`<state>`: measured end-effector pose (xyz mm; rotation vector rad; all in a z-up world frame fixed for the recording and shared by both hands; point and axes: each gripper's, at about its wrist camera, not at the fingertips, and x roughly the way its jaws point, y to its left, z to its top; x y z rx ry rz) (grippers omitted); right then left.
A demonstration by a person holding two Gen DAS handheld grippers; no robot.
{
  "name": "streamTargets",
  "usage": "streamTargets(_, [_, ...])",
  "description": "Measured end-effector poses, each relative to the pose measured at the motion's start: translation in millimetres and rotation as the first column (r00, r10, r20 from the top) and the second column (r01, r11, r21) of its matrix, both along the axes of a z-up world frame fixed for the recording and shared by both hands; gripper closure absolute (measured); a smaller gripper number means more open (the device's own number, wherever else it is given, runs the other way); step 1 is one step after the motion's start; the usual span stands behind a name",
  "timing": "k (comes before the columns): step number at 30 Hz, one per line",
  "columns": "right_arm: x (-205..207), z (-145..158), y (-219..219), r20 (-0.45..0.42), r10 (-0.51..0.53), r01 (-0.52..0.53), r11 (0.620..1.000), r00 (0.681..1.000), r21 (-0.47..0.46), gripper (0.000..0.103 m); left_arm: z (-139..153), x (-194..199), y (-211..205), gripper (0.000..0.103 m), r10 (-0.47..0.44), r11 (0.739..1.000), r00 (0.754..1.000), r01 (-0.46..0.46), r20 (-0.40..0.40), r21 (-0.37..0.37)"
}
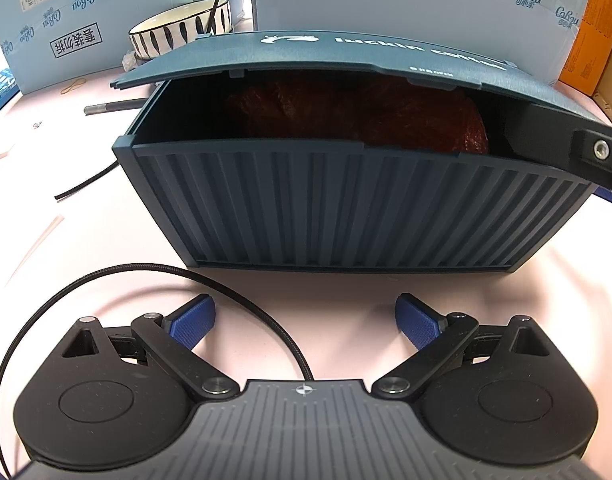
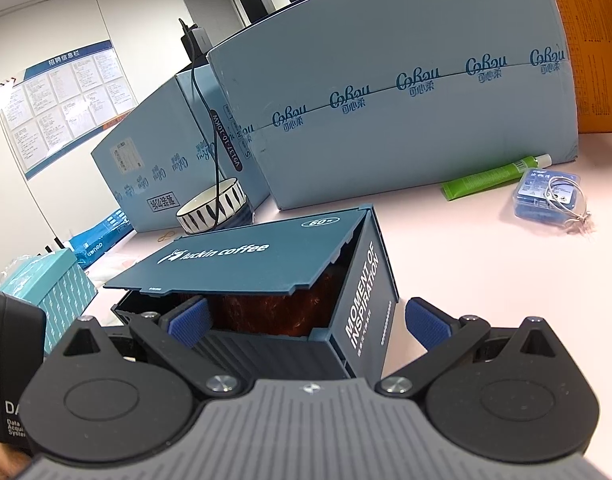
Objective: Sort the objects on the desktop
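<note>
The container box [image 2: 266, 292] holds a red packet [image 1: 385, 120] (lid [image 2: 246, 256] half-shut); tube [image 2: 489, 178] remains; both grippers, left gripper [image 1: 304, 322] and right gripper [image 2: 307, 320], gape empty.

A pale pink counter [image 2: 485, 280] runs back to large light-blue printed cardboard cartons [image 2: 405, 120]. Behind stands a white wall [image 2: 46, 20] bearing a blue-headed notice board [image 2: 66, 100], its sheets too small to read.

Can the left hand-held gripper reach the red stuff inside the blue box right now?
Probably not directly: the left hand-held gripper sits open, low before the box's ribbed wall, and the half-raised lid leaves only a narrow gap over the red contents.
</note>
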<state>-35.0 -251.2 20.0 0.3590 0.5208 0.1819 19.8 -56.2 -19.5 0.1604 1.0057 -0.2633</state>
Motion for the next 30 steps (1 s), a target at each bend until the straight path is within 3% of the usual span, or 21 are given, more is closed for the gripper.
streamTargets(30, [-5.9, -2.0, -5.9, -0.002, -0.033, 0.033, 0.999, 0.999, 0.02, 0.0, -0.3, -1.4, 0.0, 0.006, -0.003, 1.0, 1.0, 0.003, -0.002, -0.003])
